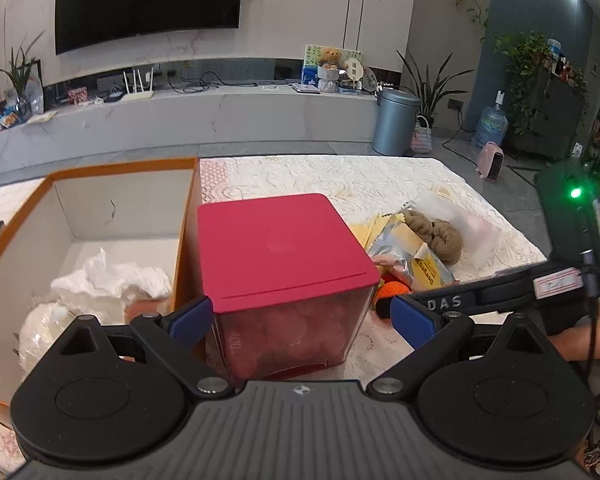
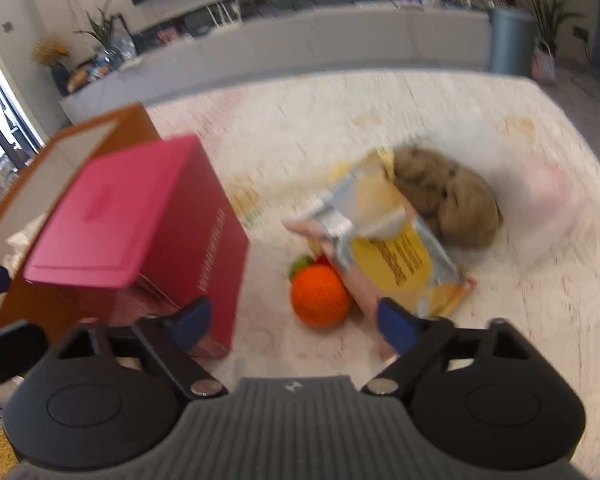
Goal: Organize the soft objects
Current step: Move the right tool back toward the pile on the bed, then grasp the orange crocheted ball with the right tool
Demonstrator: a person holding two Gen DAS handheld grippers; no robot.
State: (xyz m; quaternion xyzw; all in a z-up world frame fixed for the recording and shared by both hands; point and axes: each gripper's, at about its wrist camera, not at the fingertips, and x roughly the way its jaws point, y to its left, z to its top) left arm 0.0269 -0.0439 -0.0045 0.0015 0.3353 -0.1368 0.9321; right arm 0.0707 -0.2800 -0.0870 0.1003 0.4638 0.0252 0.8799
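A red-lidded container (image 1: 284, 276) with clear sides stands on the table between the fingers of my left gripper (image 1: 300, 318), which is open around it without clearly touching. It also shows in the right wrist view (image 2: 140, 232). My right gripper (image 2: 294, 320) is open and empty, above an orange knitted ball (image 2: 320, 294) and a yellow-and-silver snack bag (image 2: 392, 248). A brown soft bundle (image 2: 448, 200) lies behind the bag. The right wrist view is blurred.
An open orange-edged cardboard box (image 1: 188, 200) stands left of the container and holds crumpled white soft items (image 1: 112, 280). A clear plastic bag (image 1: 468, 220) lies at the right on the lace tablecloth (image 1: 340, 176). The right gripper's body (image 1: 540, 284) reaches in from the right.
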